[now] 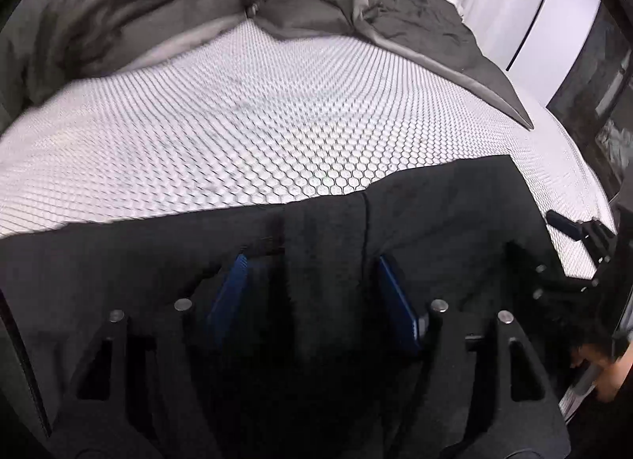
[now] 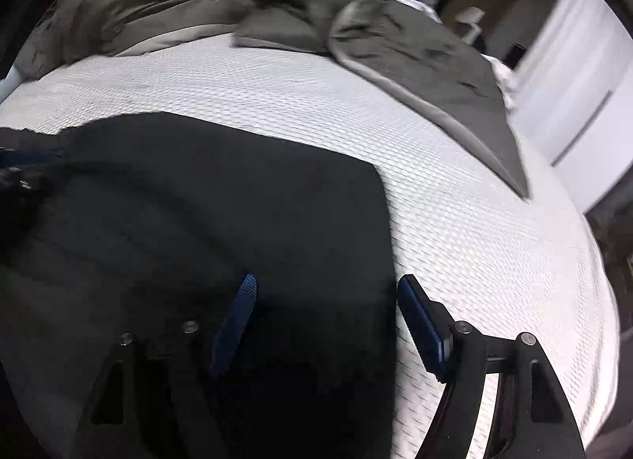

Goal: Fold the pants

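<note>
Black pants (image 1: 415, 214) lie spread on the white honeycomb-textured mattress (image 1: 237, 111), along its near edge, w/ a straight far edge and a squared corner toward the right in the left wrist view.

Left gripper (image 1: 312, 265) is over the pants, jaws apart; a raised fold of the black fabric runs up between the blue pads (image 1: 231, 293), but they don't press on it (the dark cloth makes contact hard to read).

Right gripper (image 2: 324, 289) is also parted, straddling the pants' right edge: its left pad is over black cloth, its right pad over bare mattress. Nothing pinched.

Rumpled grey duvet (image 2: 415, 48) is bunched at the far side of the bed, well apart from the pants.
</note>
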Tool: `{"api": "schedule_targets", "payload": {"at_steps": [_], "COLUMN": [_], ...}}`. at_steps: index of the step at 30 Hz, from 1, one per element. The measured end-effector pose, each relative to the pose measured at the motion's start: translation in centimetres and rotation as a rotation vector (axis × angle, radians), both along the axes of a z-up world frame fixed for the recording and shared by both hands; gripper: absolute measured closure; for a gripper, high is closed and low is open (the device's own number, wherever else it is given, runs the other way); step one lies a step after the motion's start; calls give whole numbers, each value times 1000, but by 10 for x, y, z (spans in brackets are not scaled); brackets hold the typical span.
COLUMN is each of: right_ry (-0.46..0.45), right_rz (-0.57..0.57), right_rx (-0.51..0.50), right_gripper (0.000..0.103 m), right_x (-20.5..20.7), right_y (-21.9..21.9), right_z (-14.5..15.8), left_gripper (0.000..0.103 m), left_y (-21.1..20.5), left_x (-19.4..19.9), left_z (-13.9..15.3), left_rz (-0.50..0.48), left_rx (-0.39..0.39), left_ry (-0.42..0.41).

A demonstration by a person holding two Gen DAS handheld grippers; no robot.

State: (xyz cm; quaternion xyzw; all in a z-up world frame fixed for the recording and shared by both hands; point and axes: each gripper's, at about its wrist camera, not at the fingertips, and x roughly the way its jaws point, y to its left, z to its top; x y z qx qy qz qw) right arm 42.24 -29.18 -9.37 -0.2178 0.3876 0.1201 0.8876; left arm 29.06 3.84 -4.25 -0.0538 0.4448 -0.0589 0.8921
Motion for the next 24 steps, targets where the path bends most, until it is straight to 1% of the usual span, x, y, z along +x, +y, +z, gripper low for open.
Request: {"api": "schedule_targets", "payload": {"at_steps": [2,4,5,6,7,8,9,10,11,12,13,14,15,16,17,19,20,22,23,24], "right_ry": [8,5,22,54,84,109,109,92,80,82,76,55,47,57,74,95,86,65,70,87], "right_rz": [17,81,130,187,218,233,223,201,191,179,148,107,68,30,11,-24,-15,31,54,54], "right_rx": [92,197,240,265,265,223,162,98,90,112,123,118,113,144,192,293,342,399,423,415], "right_gripper": [29,29,29,29,29,29,29,29,29,29,29,28,27,26,26,26,26,26,26,26], "right_x": [-14,-42,-55,-66,-73,-78,-80,-81,-84,-85,-86,-88,-94,-97,-100,-111,-120,-131,-131,-138], "right_y": [-10,-19,-15,-9,-8,-4,2,0,-8,-21,-35,-53,-68,-90,-110,-137,-144,-149,-149,-149], "right_z": [15,27,26,23,16,5,-7,-16,-19,-19,-17,-16,-18,-22,-22,-18,-10,1,1,-2], "left_gripper": [38,38,37,36,36,36,36,36,36,36,32,22,19,18,18,19,19,19,19,19], "left_y": [-4,-14,-25,-35,-45,-58,-63,-64,-61,-56,-50,-41,-28,-19,-11,-6,-7,-16,-22,-27], "left_x": [-18,-42,-58,-67,-72,-78,-80,-83,-85,-88,-91,-93,-96,-97,-100,-111,-123,-140,-143,-144], "left_z": [17,29,32,28,22,6,-5,-17,-19,-18,-17,-15,-16,-20,-21,-16,-8,-1,-1,-5], "left_rz": [-6,-63,-121,-169,-216,-275,-287,-278,-280,-276,-262,-238,-211,-174,-157,-117,-90,-102,-124,-139], "left_rx": [60,53,44,51,67,110,153,204,202,195,192,167,122,123,118,129,165,180,180,193], "left_ry": [-64,-117,-131,-125,-110,-72,-39,-18,-31,-39,-34,-28,-15,13,21,-10,-51,-103,-108,-94]}}
